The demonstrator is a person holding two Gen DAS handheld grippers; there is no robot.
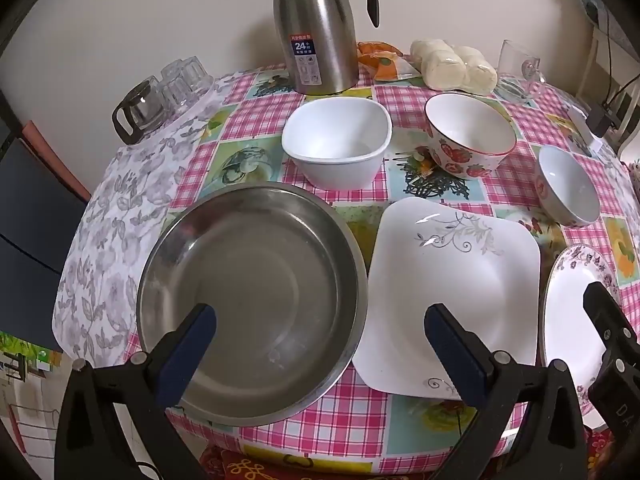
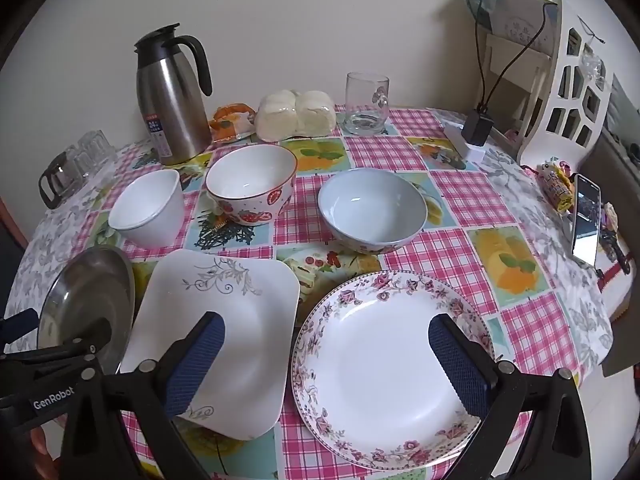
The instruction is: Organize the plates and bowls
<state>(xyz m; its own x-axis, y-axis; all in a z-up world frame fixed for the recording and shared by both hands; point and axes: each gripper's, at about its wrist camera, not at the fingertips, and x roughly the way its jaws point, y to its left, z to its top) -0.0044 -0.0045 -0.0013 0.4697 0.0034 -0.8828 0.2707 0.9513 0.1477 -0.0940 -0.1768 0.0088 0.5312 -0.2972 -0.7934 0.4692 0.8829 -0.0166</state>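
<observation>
A steel basin (image 1: 248, 296) sits at the near left of the table, with a square white plate (image 1: 452, 288) beside it and a round floral plate (image 2: 384, 364) further right. Behind them stand a square white bowl (image 1: 338, 142), a strawberry-patterned bowl (image 1: 470, 136) and a pale blue bowl (image 2: 372, 210). My left gripper (image 1: 320, 352) hovers open above the basin's right rim and the square plate. Over the gap between the square plate (image 2: 216, 332) and the floral plate, my right gripper (image 2: 328, 364) is open. Neither holds anything.
A steel thermos jug (image 1: 320, 36), wrapped buns (image 1: 456, 66), a snack packet (image 1: 384, 60) and a glass mug (image 2: 366, 102) line the back. Upturned glasses and a glass pot (image 1: 160, 96) sit at the far left. A phone (image 2: 586, 216) and a charger (image 2: 476, 128) lie at the right edge.
</observation>
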